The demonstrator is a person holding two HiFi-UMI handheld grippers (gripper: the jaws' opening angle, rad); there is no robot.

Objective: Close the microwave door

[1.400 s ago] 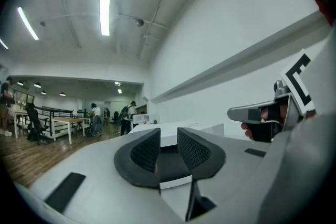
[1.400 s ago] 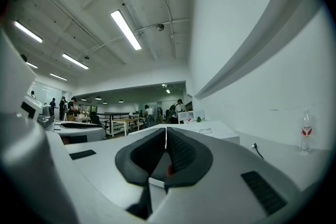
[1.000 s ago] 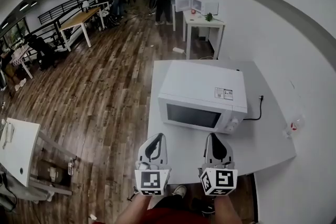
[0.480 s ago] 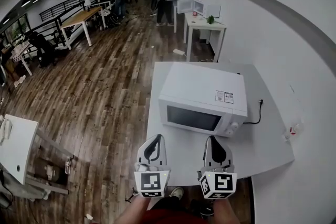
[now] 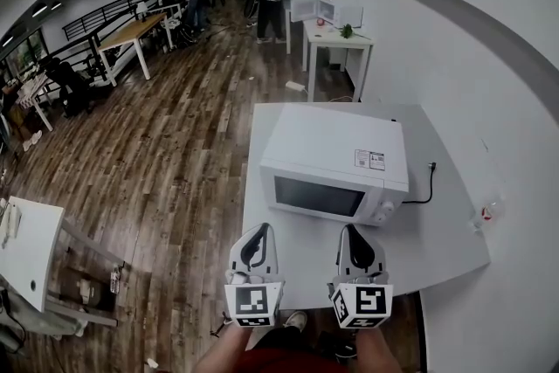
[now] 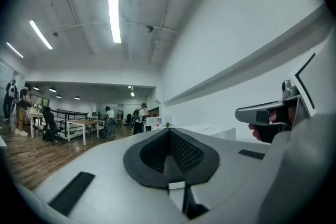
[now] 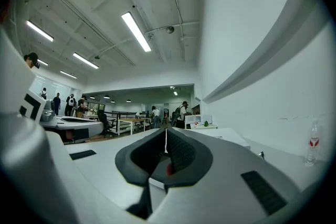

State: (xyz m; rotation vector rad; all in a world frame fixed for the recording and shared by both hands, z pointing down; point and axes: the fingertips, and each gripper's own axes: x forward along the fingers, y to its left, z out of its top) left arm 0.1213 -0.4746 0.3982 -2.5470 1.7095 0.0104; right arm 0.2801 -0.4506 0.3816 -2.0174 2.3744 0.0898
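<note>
We see the white microwave [image 5: 336, 162] in the centre of the head view, standing on the light worktop [image 5: 437, 249] with its window side facing the bottom of the frame. Its door [image 5: 319, 195] lies flush with the front and looks closed. Our left gripper [image 5: 262, 229] sits at the lower centre, below the microwave's left front corner and apart from it. Its jaws are pressed together with nothing between them. Our right gripper [image 5: 354, 228] is just to the right of the left one, below the microwave's control end and also clear of it. Its jaws meet tip to tip and it is empty too. A black cable [image 5: 428, 183] runs from the microwave's right side across the worktop. A small bottle [image 5: 487, 212] with a red label stands near the wall at the right edge.
</note>
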